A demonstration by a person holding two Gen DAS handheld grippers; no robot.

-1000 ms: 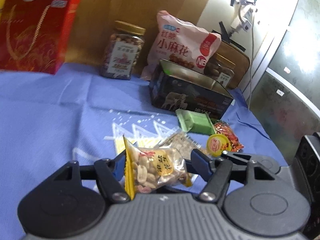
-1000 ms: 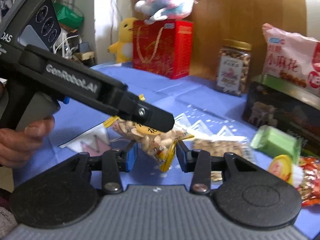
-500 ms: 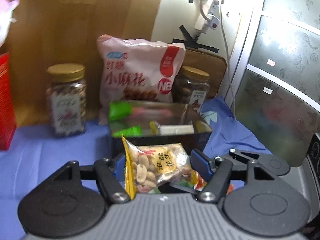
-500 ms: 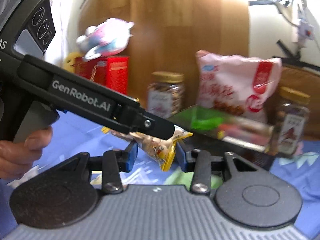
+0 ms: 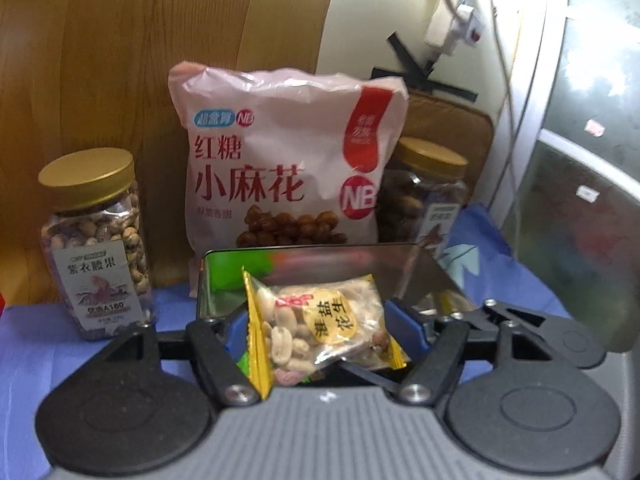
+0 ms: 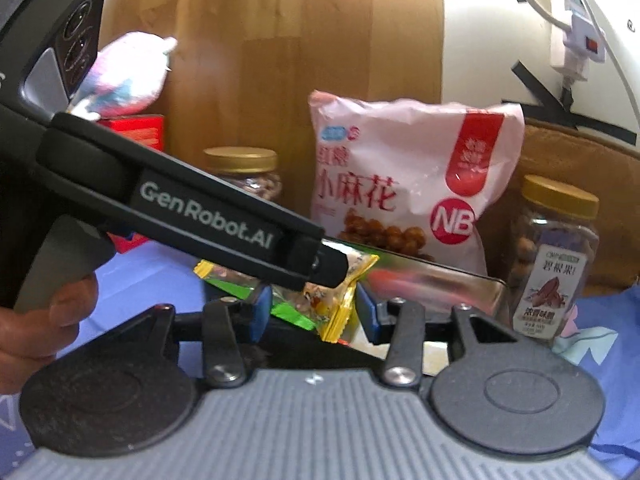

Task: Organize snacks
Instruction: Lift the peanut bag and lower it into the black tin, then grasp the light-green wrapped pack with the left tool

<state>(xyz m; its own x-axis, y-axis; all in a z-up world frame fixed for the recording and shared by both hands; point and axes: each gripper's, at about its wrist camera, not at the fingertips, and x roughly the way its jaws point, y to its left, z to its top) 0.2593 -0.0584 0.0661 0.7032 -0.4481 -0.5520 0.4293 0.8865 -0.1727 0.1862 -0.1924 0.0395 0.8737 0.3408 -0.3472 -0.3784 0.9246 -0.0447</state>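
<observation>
My left gripper (image 5: 324, 328) is shut on a clear peanut packet (image 5: 320, 332) with yellow ends and holds it just over the open metal tin (image 5: 424, 264), whose shiny walls reflect green and red wrappers inside. In the right wrist view the left gripper's black arm (image 6: 208, 216) crosses in front, with the packet (image 6: 336, 296) at its tip above the tin (image 6: 460, 280). My right gripper (image 6: 310, 310) is open; the packet hangs between its blue pads without being squeezed.
Behind the tin stand a pink snack bag (image 5: 284, 172), a gold-lidded nut jar (image 5: 96, 240) on the left and another jar (image 5: 428, 196) on the right. A wooden board, red box (image 6: 136, 132) and plush toy (image 6: 128, 72) are behind. A blue cloth (image 5: 48, 352) covers the table.
Both grippers have moved forward and up from the loose snacks on the cloth to the tin. The left gripper has carried the peanut packet over the tin's opening.
</observation>
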